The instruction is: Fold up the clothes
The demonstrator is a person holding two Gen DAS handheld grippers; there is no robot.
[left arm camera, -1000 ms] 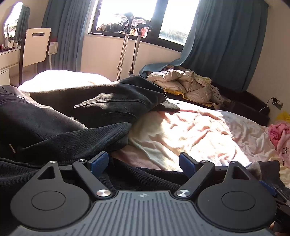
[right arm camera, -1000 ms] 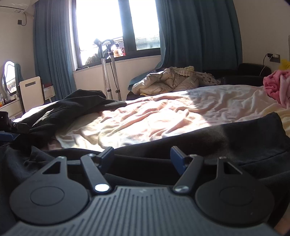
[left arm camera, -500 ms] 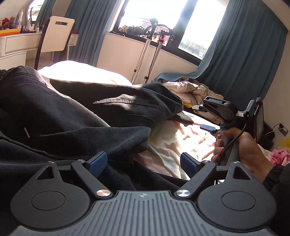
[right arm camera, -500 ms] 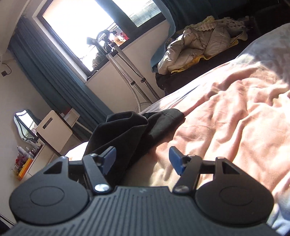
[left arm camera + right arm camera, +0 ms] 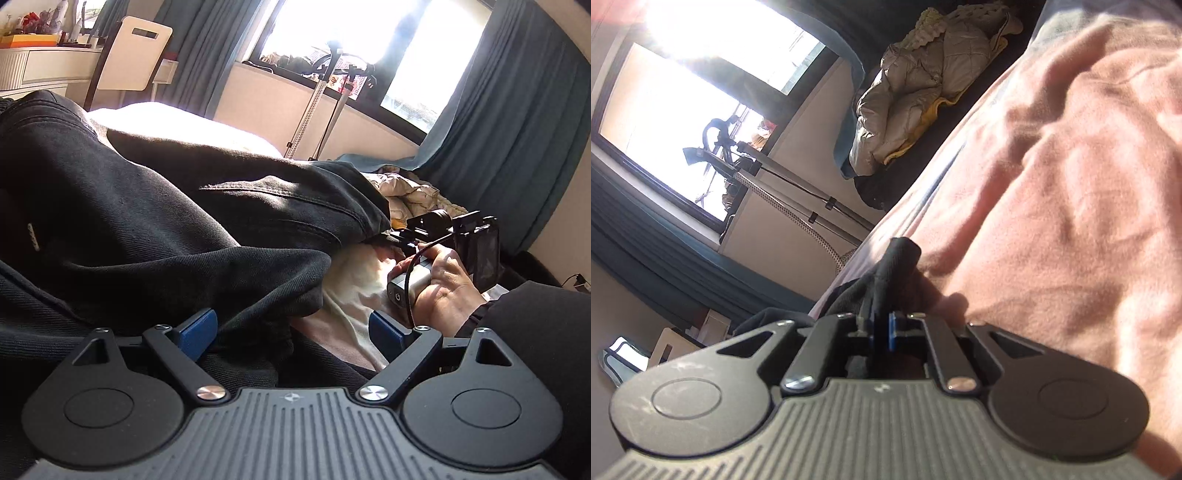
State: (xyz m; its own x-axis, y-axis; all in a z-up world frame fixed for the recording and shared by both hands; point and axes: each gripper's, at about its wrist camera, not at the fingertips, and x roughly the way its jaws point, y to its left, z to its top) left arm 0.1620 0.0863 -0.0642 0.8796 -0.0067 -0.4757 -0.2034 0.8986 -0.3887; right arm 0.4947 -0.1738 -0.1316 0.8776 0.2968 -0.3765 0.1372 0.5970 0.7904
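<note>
Left gripper point(image 5: 291, 332): we hold it spread wide, nothing between its blue pads, low over dark cloth.
Right gripper point(image 5: 881, 328): we have it clamped tight on a hem of the black trousers point(image 5: 155, 221).
Trousers: heaped along the bed's left side, over the pink blanket point(image 5: 1071, 177).
Beyond the bed's far edge: a puffy jacket point(image 5: 916, 81), then the window point(image 5: 369, 40).

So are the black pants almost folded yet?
Not yet. Nothing looks folded: the black pants lie crumpled in a heap on the pink sheet. In hand: the right hand-held gripper is shut on an edge of the pants, while the left hand-held gripper is open, over the fabric. Smoothing flat and every fold remain.
</note>
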